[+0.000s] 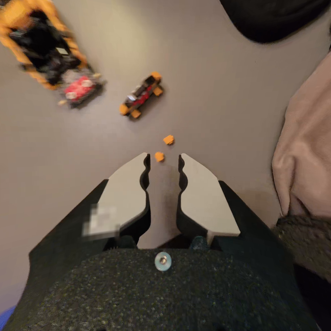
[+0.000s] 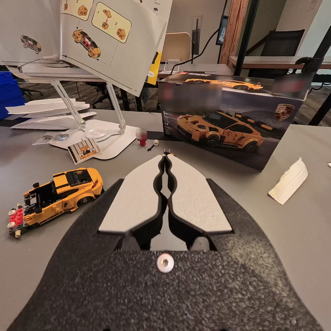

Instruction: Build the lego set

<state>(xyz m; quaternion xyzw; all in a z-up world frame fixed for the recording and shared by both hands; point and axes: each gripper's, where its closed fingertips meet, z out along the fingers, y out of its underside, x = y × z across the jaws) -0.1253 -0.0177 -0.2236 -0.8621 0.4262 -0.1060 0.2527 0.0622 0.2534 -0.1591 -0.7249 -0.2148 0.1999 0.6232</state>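
In the left wrist view, my left gripper (image 1: 163, 156) is open just above the grey table (image 1: 197, 89). A small orange brick (image 1: 159, 156) lies between its tips, nearer the left finger. A second orange brick (image 1: 168, 139) lies just beyond. A black, red and orange sub-assembly (image 1: 141, 95) lies farther off, and the part-built orange car (image 1: 44, 53) is blurred at top left. In the right wrist view, my right gripper (image 2: 165, 156) is shut above the table. A tiny black and orange bit (image 2: 169, 153) shows at its tips; I cannot tell if it is held. The car (image 2: 59, 195) sits to its left.
An instruction booklet (image 2: 100, 35) on a white stand (image 2: 111, 141) is at the back left, and the set's box (image 2: 229, 125) at the back right. A red minifigure (image 2: 142, 140), a helmet (image 2: 156, 142), a sticker sheet (image 2: 84, 149) and torn paper (image 2: 288, 182) lie around. A person's sleeve (image 1: 304, 143) is at the right. Across from one pair of fingers to the other is roughly 35 cm. Left tips and right tips are each some 20 cm from the part-built orange car (image 1: 44, 53).
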